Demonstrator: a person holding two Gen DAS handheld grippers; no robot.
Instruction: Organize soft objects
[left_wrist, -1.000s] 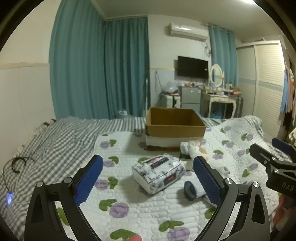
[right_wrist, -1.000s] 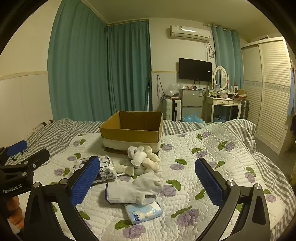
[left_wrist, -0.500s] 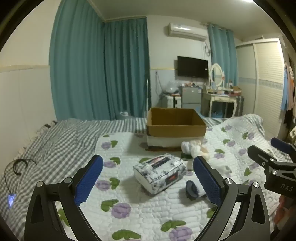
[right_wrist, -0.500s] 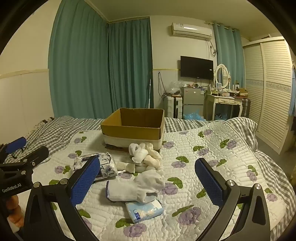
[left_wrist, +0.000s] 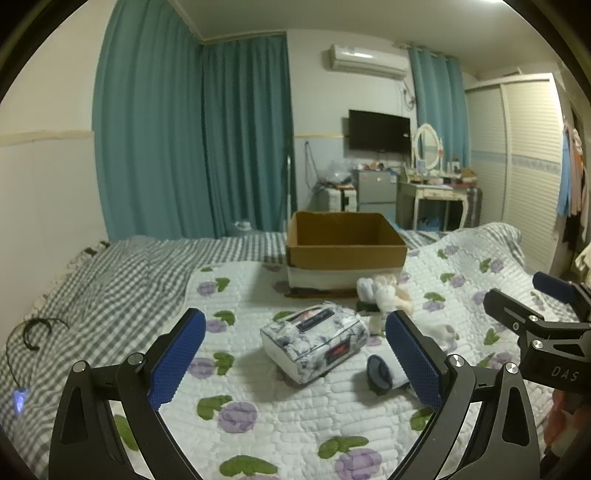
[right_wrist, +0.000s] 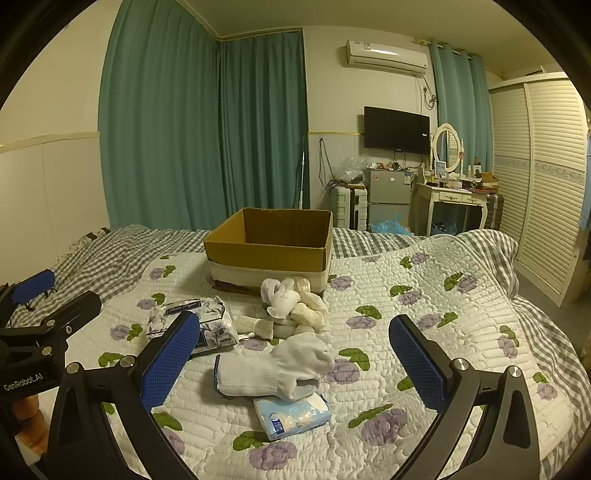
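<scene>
Both tools hover over the bed (right_wrist: 424, 295), which carries a white quilt printed with purple flowers. The left tool (left_wrist: 295, 354) has its blue pads spread wide with nothing between them; the right tool (right_wrist: 291, 354) is spread wide too and holds nothing.

An open cardboard box (right_wrist: 269, 247) stands on the quilt toward the far side of the bed. Just in front of it lies a heap of white and cream socks (right_wrist: 295, 299). Nearer the right tool, a white sock (right_wrist: 273, 365) lies flat, its toe end touching a small blue tissue pack (right_wrist: 293, 415). A flower-printed tissue pack (left_wrist: 314, 339) sits left of the socks, straight ahead of the left tool. A black cable (left_wrist: 33, 332) lies on the grey checked sheet (left_wrist: 122, 280) at the far left.
</scene>
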